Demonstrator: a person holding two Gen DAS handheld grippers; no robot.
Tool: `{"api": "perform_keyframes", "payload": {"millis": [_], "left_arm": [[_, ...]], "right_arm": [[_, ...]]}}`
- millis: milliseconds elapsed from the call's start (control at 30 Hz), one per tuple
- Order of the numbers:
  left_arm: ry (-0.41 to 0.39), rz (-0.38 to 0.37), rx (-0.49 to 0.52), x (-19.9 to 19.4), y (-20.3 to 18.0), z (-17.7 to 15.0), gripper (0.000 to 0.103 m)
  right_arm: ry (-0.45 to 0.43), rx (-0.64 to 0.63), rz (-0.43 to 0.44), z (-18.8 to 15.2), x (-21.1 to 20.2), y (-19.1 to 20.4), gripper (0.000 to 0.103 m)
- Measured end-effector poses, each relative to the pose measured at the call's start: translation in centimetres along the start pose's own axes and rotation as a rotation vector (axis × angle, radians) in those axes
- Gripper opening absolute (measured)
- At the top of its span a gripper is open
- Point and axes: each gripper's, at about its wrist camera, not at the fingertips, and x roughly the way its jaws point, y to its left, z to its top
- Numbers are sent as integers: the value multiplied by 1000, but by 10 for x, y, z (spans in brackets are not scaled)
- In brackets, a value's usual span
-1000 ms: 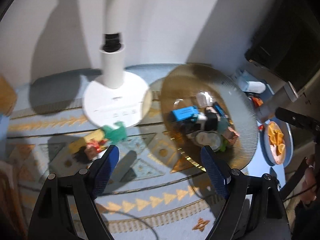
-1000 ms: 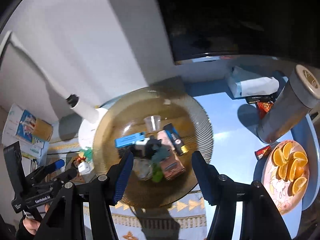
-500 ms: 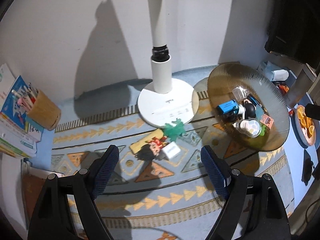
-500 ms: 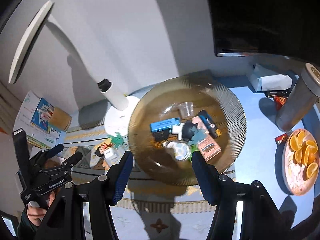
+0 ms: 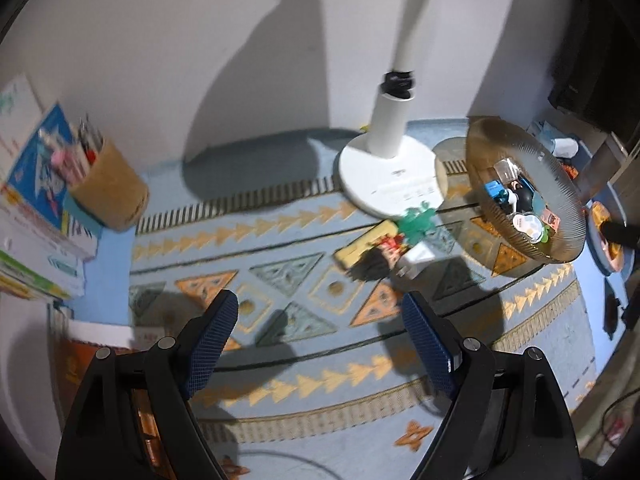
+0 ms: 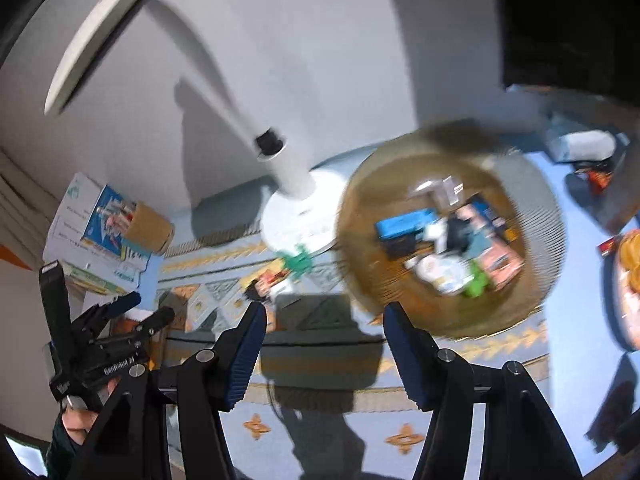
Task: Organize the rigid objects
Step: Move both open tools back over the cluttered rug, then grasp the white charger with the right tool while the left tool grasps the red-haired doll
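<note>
Both grippers have drawn back from the amber ribbed glass plate, so more patterned mat shows. The left gripper and right gripper hang above the mat, jaws apart and empty. Beyond, a yellow block, a green toy and a white piece lie clustered beside the lamp base; small toys are heaped on the plate to the right.

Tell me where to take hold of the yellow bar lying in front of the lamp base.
Grip the yellow bar across its narrow width at the free lower-left end, coming from above. It lies flat on the mat; its other end is crowded by the small figure and green toy.
</note>
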Motion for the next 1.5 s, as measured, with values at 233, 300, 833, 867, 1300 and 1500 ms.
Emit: {"api": "perform_keyframes", "payload": {"millis": [233,300,833,867,1300,1500], "left_arm": [[42,-171,-47,24,36,2,83],[54,-237,-43,34,36,5,83],[133,-321,222,103,1,25,81],[144,-331,228,107,0,25,81],[187,-438,278,141,-40,40,69],[164,-449,317,141,-60,42,46]], "right_arm": [[136,-21,41,-25,73,44,59],[174,23,54,-26,90,44,59],[269,396,4,8,204,20,45],[263,405,-22,8,208,19,45],[207,343,-199,-8,167,-19,40],[206,331,-211,-22,153,-30,40]]}}
